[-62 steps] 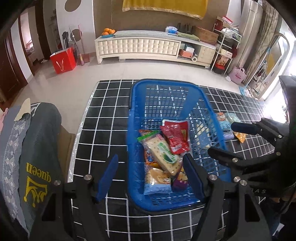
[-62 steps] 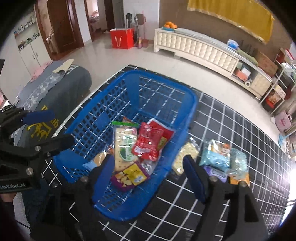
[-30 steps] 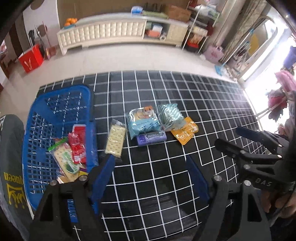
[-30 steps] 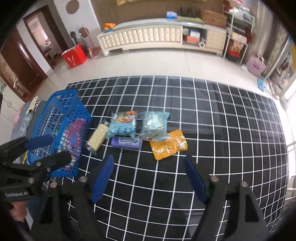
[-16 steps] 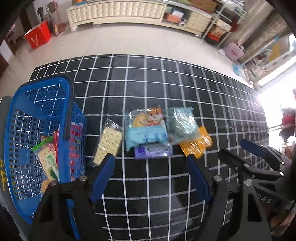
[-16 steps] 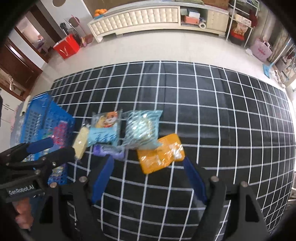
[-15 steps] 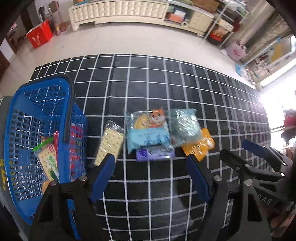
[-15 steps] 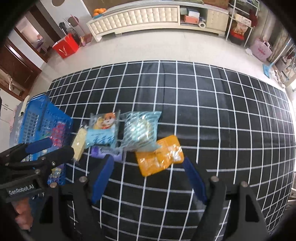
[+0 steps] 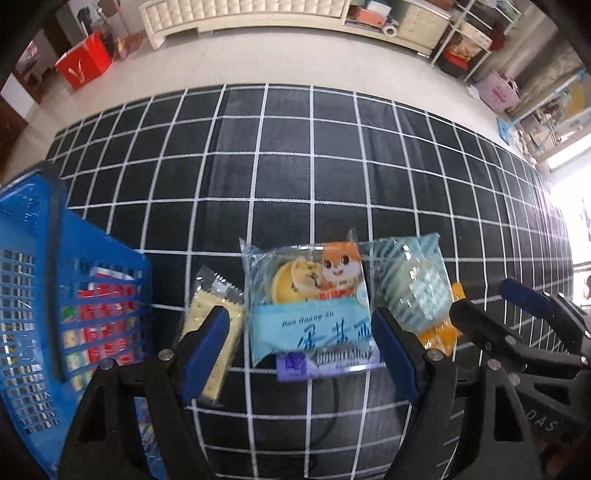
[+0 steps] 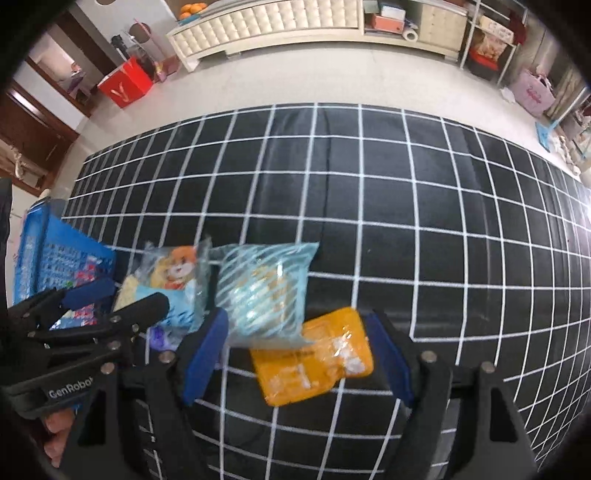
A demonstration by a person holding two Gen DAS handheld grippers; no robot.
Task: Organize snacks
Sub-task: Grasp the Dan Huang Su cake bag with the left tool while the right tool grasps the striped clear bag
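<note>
Left gripper, jaws spread wide and empty, hangs low over the black, white-gridded tabletop; its blue pads frame a light-blue snack packet with an orange cartoon animal. A purple wrapper lies partly under the near edge of that packet. Just left of it, a clear-wrapped cracker pack lies with the left pad in front of it. Farther left stands the blue mesh basket, its wall showing red and mixed snack packs inside; the basket is blurred in this view.

Right gripper, jaws likewise spread and holding nothing, frames an orange packet lying flat on the tabletop. A pale teal striped packet overlaps the orange packet's far left corner and lies just beside the cartoon packet. In the left wrist view the right gripper's black arms appear at the right edge, over the orange packet; in the right wrist view the left gripper appears at the left edge, marked "GenRobot", with fingers of the person's hand below it.

Beyond the snacks the tabletop is bare grid. Past its far edge lies a pale floor, then a long cream cabinet along the wall, a red bag at its left and a pink bag at the right.
</note>
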